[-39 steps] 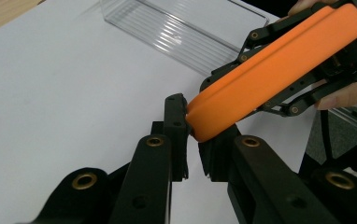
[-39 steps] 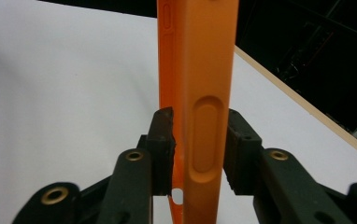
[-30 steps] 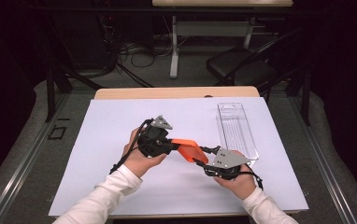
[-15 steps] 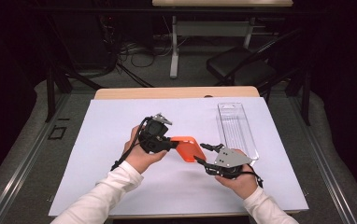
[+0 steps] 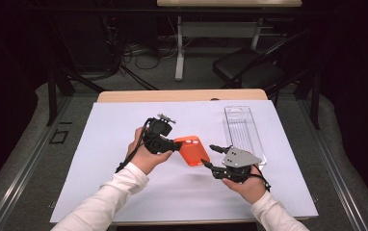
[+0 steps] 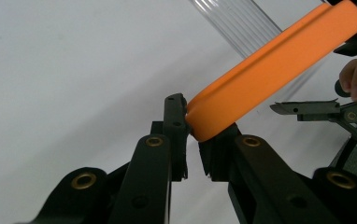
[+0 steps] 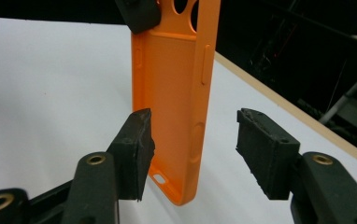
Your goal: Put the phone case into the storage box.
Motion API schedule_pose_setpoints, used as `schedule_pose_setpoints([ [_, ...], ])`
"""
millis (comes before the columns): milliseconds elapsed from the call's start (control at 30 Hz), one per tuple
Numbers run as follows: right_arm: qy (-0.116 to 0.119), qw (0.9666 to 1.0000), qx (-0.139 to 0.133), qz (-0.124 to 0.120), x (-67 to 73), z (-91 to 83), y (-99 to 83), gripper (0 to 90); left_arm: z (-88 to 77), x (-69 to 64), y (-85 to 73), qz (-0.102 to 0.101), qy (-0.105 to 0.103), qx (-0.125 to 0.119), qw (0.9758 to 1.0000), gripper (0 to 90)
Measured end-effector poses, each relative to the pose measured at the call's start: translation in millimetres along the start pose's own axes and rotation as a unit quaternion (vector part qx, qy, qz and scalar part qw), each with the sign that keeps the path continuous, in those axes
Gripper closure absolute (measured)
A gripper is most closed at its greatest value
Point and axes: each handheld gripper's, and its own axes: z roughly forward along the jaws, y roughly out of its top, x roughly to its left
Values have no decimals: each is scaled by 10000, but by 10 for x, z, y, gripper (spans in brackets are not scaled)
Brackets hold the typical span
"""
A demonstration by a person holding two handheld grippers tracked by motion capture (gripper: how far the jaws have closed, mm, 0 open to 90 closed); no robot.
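1. Person's forearms in white sleeves come in from the bottom of the high view, one gripper per hand.
2. Right gripper, grey three-cornered plate on top: jaws have just been opening. In the right gripper view the pads stand apart; the orange soft plastic phone case hangs between them, bottom end just beside one pad, clear gap to the other. No squeeze on it.
3. Left gripper: jaws closed on one end of the phone case, pads pinching its edge. Case held clear above the table, tilted.
4. High view: case sits between the two grippers, over the middle of the white sheet covering the table.
5. Clear plastic ribbed tray lies flat on the sheet past the right gripper, toward the far right.
6. Wooden table edge shows beyond the sheet.
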Motion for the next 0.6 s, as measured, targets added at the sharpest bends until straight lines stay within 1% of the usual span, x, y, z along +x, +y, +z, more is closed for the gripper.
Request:
schedule_pose_setpoints([
  [133,-14,9999,116,53,6,14,21,434,16,25,18,-133,63,132,9998,821],
  [267,-47,9998,171,111,11,27,36,413,37,43,26,-270,91,164,9995,822],
  [400,-95,9995,196,209,3,38,46,395,42,54,41,-325,93,212,9992,822],
  [500,-163,9993,221,233,-2,48,51,363,43,58,53,-368,83,238,9990,822],
  [600,-169,9990,264,325,-7,63,54,343,45,55,64,-363,87,242,9990,822],
])
